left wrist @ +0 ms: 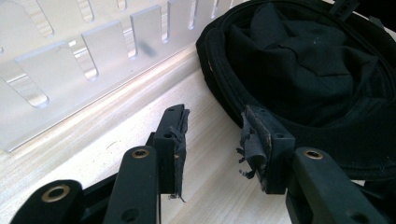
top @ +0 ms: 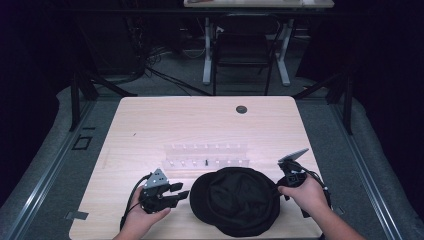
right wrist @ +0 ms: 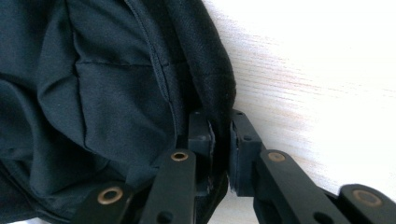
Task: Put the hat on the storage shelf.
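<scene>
A black fabric hat [top: 237, 200] lies crown down near the table's front edge, its inside facing up. My right gripper [top: 280, 189] is at the hat's right rim. In the right gripper view its jaws [right wrist: 220, 135] stand close together with the hat's [right wrist: 93, 93] brim edge pinched between the pads. My left gripper [top: 181, 191] rests just left of the hat, pointing toward it. In the left gripper view it [left wrist: 217, 135] is open, with bare table between its frayed pads [left wrist: 254, 140] and the hat's [left wrist: 303, 70] brim just past the right pad.
A clear plastic rack [top: 205, 155] with slots lies flat behind the hat, close to the left gripper [left wrist: 70, 60]. The wooden table [top: 200, 120] has a round cable hole [top: 241, 109] at the back. A chair [top: 245, 50] stands beyond the far edge.
</scene>
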Motion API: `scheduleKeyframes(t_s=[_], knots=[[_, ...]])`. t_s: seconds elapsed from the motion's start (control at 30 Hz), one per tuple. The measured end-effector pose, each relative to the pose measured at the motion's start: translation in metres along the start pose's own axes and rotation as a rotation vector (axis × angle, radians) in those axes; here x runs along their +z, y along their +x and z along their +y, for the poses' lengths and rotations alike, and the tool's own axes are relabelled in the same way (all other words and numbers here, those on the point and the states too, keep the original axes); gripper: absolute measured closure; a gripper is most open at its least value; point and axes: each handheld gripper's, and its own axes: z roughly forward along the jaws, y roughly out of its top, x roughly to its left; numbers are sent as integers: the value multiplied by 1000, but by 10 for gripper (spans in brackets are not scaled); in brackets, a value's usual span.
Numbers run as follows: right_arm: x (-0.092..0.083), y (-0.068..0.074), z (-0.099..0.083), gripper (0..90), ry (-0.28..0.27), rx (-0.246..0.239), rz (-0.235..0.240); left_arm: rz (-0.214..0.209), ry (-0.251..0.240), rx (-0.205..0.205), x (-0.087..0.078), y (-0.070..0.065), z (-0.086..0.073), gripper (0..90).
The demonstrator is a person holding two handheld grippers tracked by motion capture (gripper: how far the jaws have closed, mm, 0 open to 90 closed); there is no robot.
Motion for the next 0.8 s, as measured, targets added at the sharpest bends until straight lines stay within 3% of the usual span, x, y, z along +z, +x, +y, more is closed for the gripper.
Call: scheduleKeyframes(t_s=[0.07, 0.23, 0.27, 0.3, 0.8], knots=[[-3, 0, 1, 843, 35, -28, -12, 2, -1, -3, 0, 0, 0, 597], [-3, 1, 1, 862, 20, -9, 10, -1, -1, 0, -1, 2, 0, 596], [-3, 1, 0, 865, -4, 11, 24, 0, -8, -6, 0, 2, -1, 597], [-6, 0, 1, 867, 17, -4, 18, 5, -3, -6, -1, 2, -1, 596], [-35, 13, 1, 874, 7, 0, 67, 8, -4, -19, -1, 7, -2, 597]])
